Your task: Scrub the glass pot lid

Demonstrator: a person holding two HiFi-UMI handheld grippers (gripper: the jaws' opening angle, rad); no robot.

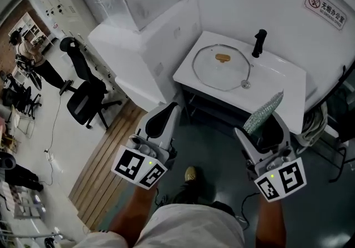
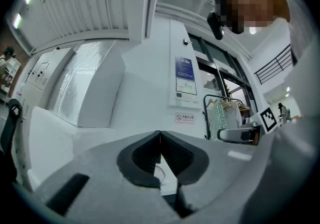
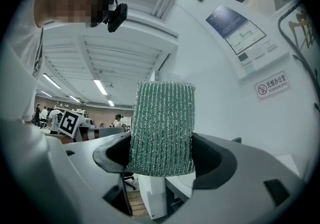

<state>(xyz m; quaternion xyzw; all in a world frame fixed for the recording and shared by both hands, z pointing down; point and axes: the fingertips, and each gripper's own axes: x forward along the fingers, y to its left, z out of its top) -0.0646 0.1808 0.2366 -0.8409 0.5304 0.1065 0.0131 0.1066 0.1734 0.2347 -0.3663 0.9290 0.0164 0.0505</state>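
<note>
The round glass pot lid (image 1: 216,73), with a brown knob (image 1: 223,57), lies flat on the white sink counter (image 1: 284,83) ahead of me. My left gripper (image 1: 162,115) hangs in the air short of the counter's near left corner, its jaws shut and empty (image 2: 160,144). My right gripper (image 1: 259,131) is shut on a green scrub sponge (image 1: 266,111), which sticks up between the pads and fills the middle of the right gripper view (image 3: 162,128). Both grippers are in front of the counter, apart from the lid.
A black faucet (image 1: 258,42) stands behind the lid. White foam blocks (image 1: 141,47) sit left of the counter. A black office chair (image 1: 84,101) and wooden slats (image 1: 108,161) are on the floor at left. A no-smoking sign (image 1: 326,8) hangs on the wall.
</note>
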